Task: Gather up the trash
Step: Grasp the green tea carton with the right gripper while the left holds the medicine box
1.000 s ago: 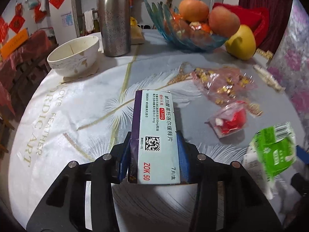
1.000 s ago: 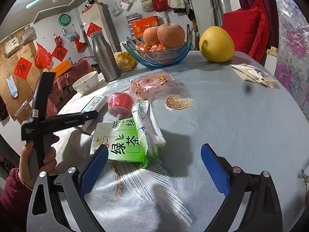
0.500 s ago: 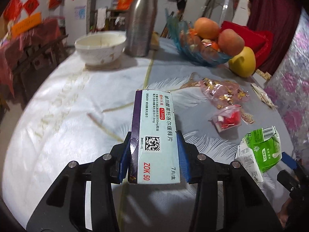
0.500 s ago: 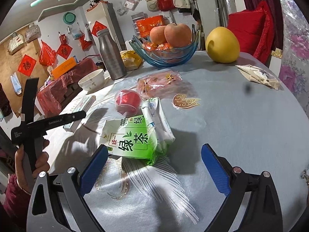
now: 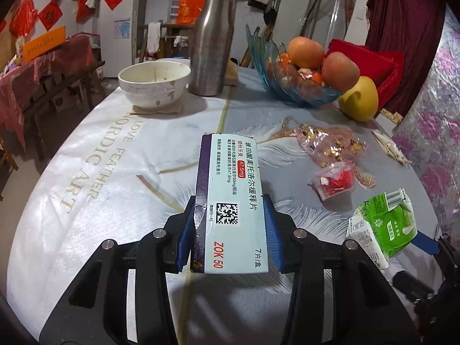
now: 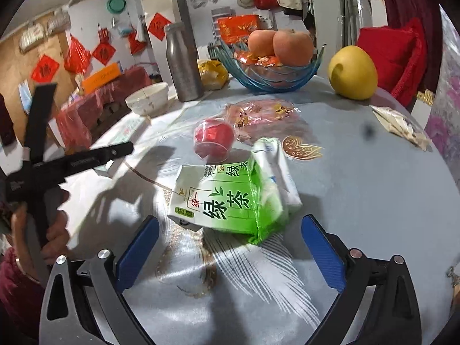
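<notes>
My left gripper (image 5: 227, 230) is shut on a light-blue and purple medicine box (image 5: 230, 198) and holds it above the table. The left gripper also shows from the side in the right wrist view (image 6: 86, 158). My right gripper (image 6: 230, 247) is open and empty, with a crushed green tea carton (image 6: 230, 198) lying just ahead between its fingers. The carton also shows in the left wrist view (image 5: 382, 224). A small red jelly cup (image 6: 212, 138) and a pink candy bag (image 6: 258, 115) lie behind the carton. A crumpled white wrapper (image 6: 402, 123) lies at the far right.
A blue glass fruit bowl (image 6: 273, 72) with apples, a yellow pomelo (image 6: 352, 72), a steel bottle (image 6: 184, 63) and a white bowl (image 6: 148, 97) stand at the back of the round table (image 6: 373, 187). A chair and red-covered furniture (image 5: 43, 66) stand beyond the left edge.
My left gripper has pulled back and lifted with the medicine box. My right gripper has moved closer to the green tea carton, which now sits between its open fingers.
</notes>
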Demonstrator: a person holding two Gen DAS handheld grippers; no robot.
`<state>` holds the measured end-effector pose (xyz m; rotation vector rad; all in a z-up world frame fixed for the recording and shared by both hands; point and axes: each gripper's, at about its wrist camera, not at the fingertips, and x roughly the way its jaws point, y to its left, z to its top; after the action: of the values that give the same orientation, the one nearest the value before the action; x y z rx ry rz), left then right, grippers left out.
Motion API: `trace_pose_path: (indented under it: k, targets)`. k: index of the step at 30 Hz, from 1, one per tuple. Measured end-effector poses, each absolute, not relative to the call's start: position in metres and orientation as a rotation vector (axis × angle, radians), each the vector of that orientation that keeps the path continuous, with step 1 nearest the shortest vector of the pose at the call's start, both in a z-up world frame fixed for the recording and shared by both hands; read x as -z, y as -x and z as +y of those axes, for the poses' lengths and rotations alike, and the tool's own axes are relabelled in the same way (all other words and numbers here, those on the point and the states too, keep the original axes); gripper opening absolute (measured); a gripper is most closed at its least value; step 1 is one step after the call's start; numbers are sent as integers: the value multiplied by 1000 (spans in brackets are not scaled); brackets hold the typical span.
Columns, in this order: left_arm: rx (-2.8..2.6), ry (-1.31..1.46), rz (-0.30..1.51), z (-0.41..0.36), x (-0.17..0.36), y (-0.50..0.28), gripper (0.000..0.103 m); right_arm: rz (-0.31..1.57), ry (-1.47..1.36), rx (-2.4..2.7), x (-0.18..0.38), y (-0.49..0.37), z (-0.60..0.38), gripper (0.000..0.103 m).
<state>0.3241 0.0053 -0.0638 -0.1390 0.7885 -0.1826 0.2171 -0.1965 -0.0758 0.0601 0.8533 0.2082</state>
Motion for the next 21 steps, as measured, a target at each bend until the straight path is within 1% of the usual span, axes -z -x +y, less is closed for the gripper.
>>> trace_pose_path:
  k: [6, 8, 12, 16, 18, 21]
  targets:
    - [190, 192, 808, 14, 65, -328, 44, 909, 88, -150, 82, -242, -172, 97]
    - [199, 204, 810, 15, 65, -328, 44, 923, 99, -142, 88, -248, -169, 97]
    - [215, 202, 815, 12, 65, -327, 44, 945, 64, -148, 95, -254, -173, 97]
    - [236, 205, 817, 10, 64, -326, 44, 884, 6, -150, 88, -251, -185, 97]
    - [246, 207, 819, 9, 64, -325, 44, 862, 13, -159, 85, -249, -185, 93]
    - [250, 200, 822, 7, 65, -325, 44, 840, 23, -176, 82, -247, -183, 89]
